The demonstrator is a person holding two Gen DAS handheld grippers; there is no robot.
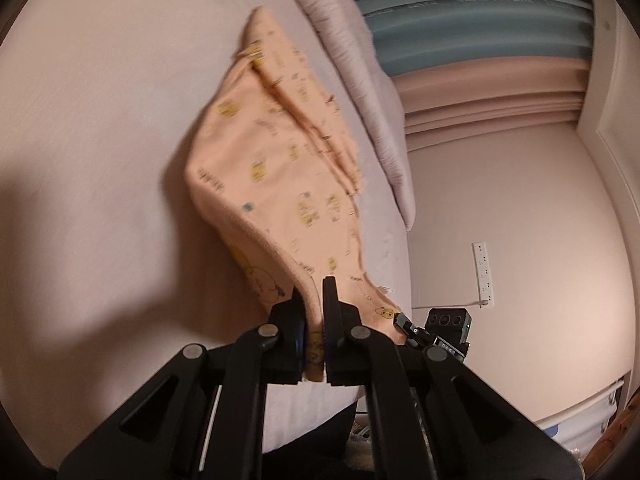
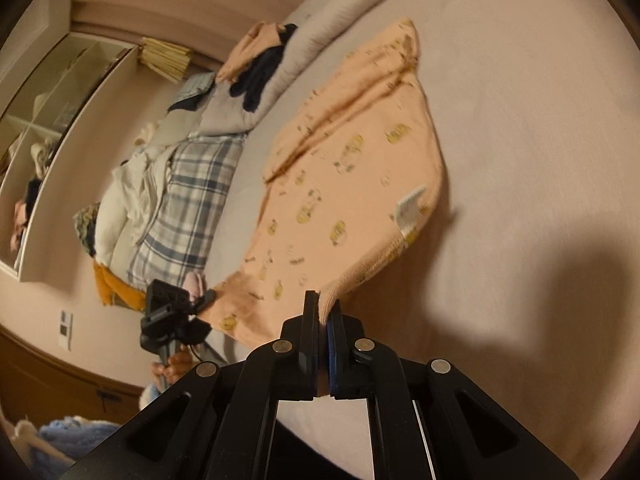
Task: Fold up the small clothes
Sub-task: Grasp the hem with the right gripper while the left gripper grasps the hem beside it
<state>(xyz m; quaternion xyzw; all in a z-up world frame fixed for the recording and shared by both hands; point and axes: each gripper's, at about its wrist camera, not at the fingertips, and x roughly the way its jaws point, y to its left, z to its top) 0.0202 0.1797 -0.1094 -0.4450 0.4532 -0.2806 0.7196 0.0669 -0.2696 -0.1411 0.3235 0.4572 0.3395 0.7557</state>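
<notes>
— Where is the garment (image 1: pixel 276 184)?
— On the bed (image 1: pixel 100 140), its near edge lifted.
— The claws?
— Left gripper (image 1: pixel 314 300) and right gripper (image 2: pixel 324 308) each pinch a corner.

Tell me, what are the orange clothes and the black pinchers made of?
The orange printed garment looks like soft knit cotton: matte, it drapes and creases, with a ribbed hem. The left gripper and right gripper, both shut on it, look like hard black plastic, smooth and slightly shiny, with metal pivot pins.
</notes>
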